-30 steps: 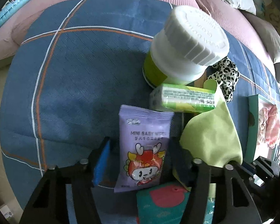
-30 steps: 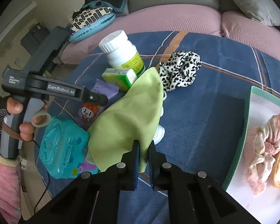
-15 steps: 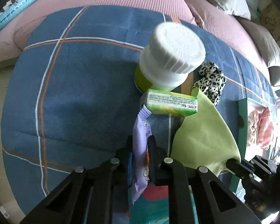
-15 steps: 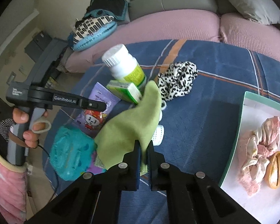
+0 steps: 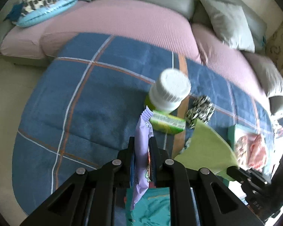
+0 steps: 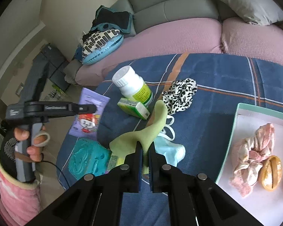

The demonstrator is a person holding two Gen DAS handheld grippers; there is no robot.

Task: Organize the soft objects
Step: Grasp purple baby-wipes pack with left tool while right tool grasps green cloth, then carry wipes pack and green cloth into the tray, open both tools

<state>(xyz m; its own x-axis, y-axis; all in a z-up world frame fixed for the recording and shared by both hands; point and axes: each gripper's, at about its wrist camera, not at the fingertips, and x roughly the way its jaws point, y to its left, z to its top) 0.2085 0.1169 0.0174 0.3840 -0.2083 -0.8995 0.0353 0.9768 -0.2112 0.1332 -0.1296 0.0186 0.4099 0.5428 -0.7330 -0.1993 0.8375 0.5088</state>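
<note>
Left claw (image 5: 142, 151): clamped on the purple wipes packet (image 5: 142, 146), jaws just closed onto it; packet hangs edge-on between the pads, clear of the blue plaid blanket (image 5: 96, 101). In the right wrist view the same packet (image 6: 90, 113) shows flat-faced beyond the blanket's left edge, with a hand (image 6: 31, 141) on the left claw's grip.

Right claw (image 6: 145, 150): clamped on the green cloth (image 6: 151, 131), which rises in a fold from the pads.

Just beside the cloth: light blue face mask (image 6: 169, 150) to its right, teal wipes pack (image 6: 88, 160) near the blanket's left edge.

Farther out, mid-blanket: small green box (image 6: 134, 109) touching a white-capped bottle (image 6: 132, 86); leopard scrunchie (image 6: 181, 94) near them.

Right edge: tray (image 6: 234, 130) holding pink scrunchies (image 6: 252, 150) and an orange one (image 6: 270, 172).
</note>
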